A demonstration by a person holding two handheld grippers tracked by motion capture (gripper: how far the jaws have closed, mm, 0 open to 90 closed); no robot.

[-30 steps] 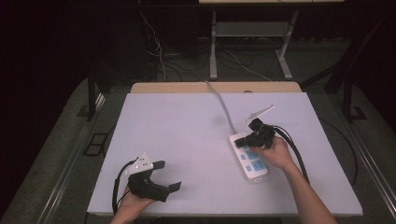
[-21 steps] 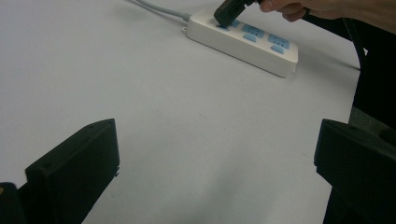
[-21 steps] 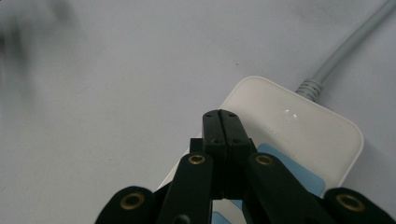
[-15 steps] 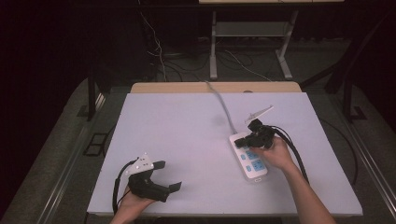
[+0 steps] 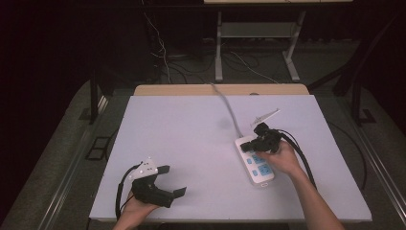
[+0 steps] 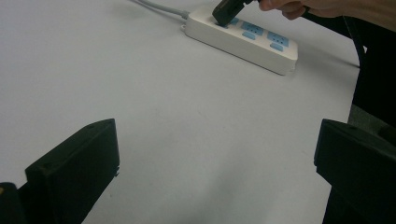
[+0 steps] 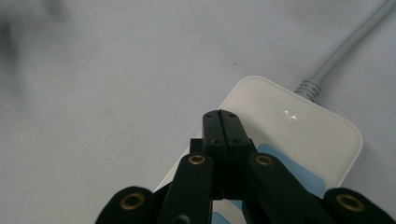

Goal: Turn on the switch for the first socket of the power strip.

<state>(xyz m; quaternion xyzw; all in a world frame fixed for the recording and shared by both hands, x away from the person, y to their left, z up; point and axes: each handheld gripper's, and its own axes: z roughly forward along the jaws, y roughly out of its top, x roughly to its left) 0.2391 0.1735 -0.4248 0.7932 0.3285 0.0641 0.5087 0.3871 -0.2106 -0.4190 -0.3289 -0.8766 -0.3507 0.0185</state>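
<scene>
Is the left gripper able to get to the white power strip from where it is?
Probably yes. The left gripper sits open near the table's front edge, and bare table lies between it and the power strip. The right gripper already presses on the strip's cord end.

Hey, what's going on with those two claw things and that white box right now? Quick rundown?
Left gripper open, idle near table's front edge. Right gripper shut, tips down on power strip at its cable end. Nothing in the way.

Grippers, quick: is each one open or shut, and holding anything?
Left gripper: open, holding nothing, resting on the table.
Right gripper: shut, empty, tip over the power strip.
</scene>
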